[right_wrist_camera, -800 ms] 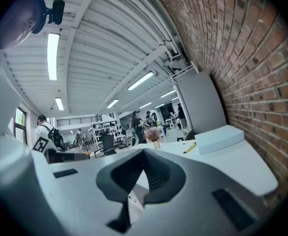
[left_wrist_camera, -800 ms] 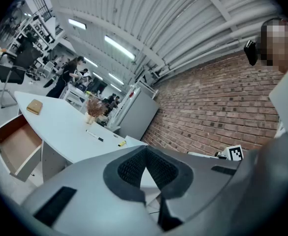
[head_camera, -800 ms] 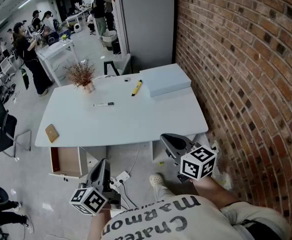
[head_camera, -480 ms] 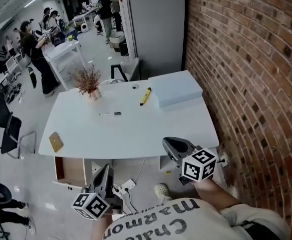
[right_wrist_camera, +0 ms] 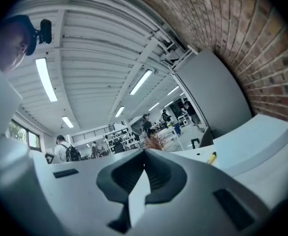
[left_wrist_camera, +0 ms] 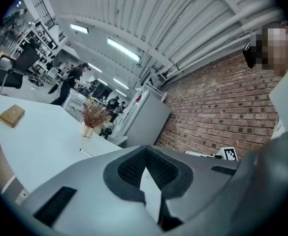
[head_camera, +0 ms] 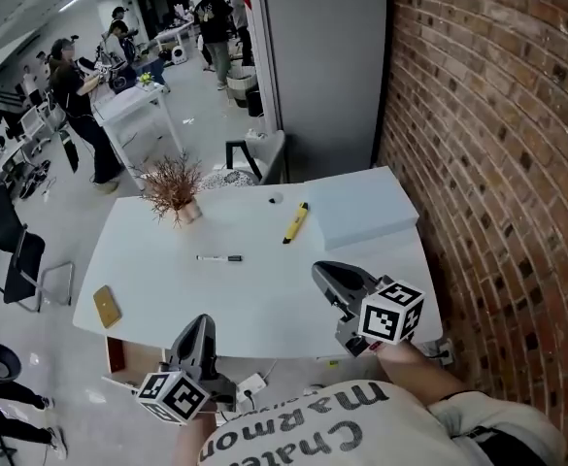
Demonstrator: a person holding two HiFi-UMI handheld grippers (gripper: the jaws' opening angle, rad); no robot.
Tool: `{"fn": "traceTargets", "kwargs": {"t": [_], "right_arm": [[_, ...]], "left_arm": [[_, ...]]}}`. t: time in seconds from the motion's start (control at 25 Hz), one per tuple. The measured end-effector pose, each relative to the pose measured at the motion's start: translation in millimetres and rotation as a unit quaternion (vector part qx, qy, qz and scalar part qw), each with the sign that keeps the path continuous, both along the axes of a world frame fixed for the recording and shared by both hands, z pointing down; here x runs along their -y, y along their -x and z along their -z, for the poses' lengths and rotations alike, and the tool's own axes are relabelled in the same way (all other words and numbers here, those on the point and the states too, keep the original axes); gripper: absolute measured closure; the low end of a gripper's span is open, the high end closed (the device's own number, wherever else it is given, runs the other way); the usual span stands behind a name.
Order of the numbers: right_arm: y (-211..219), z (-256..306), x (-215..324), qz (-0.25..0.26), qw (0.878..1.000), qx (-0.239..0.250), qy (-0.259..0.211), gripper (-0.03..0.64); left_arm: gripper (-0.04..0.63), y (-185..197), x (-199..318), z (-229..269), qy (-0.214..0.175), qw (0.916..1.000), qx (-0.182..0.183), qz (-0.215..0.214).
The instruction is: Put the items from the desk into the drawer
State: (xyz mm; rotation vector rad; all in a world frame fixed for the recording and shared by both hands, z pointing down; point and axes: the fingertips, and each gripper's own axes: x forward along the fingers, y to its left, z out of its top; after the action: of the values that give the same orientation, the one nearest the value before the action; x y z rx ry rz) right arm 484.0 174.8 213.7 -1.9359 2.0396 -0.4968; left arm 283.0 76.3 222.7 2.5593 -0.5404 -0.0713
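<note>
Approach to the desk, nothing picked up yet.
Left gripper (head_camera: 199,326) and right gripper (head_camera: 326,273) hover clenched and empty at the desk's (head_camera: 167,270) near edge. Yellow marker (head_camera: 294,223), black pen (head_camera: 218,258) and brown pad (head_camera: 107,306) lie well ahead of the jaws. The likely next move: open one gripper and reach for an item. The drawer (head_camera: 118,352) peeks out below.

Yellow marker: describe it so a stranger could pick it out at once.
Start at the white desk beside the brick wall and find the pale blue slab at its far wall-side corner. The yellow marker lies on the desktop just left of that slab. It is the only yellow thing there; the other pen is thin, white and black.
</note>
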Motion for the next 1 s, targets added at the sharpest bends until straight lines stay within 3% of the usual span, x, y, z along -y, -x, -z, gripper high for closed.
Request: {"fn": "traceTargets", "kwargs": {"t": [0.12, 0.28, 0.44, 0.64, 1.0], "right_arm": [[-21, -2, 19, 0.018, 0.999, 0.032, -0.012, 0.626], [-39, -16, 34, 0.037, 0.998, 0.04, -0.008, 0.626], [-54, -52, 41, 0.009, 0.999, 0.014, 0.044, 0.621], [-72, -96, 54, -0.025, 0.994, 0.04, 0.096, 0.615], [-97, -161, 90, -0.078, 0.976, 0.083, 0.184, 0.606]], "left_arm": [[0.594, -23, 15, -4, 0.004, 0.9999, -0.014, 0.003], [0.594, -48, 25, -14, 0.001, 0.9999, -0.012, 0.007], [0.595, -57, 34, -33, 0.002, 0.9997, 0.02, 0.013], [0.594, -68, 49, -44, 0.023, 0.9996, 0.016, 0.005], [0.595, -97, 109, -91, 0.066, 0.9951, 0.066, -0.032]]}}
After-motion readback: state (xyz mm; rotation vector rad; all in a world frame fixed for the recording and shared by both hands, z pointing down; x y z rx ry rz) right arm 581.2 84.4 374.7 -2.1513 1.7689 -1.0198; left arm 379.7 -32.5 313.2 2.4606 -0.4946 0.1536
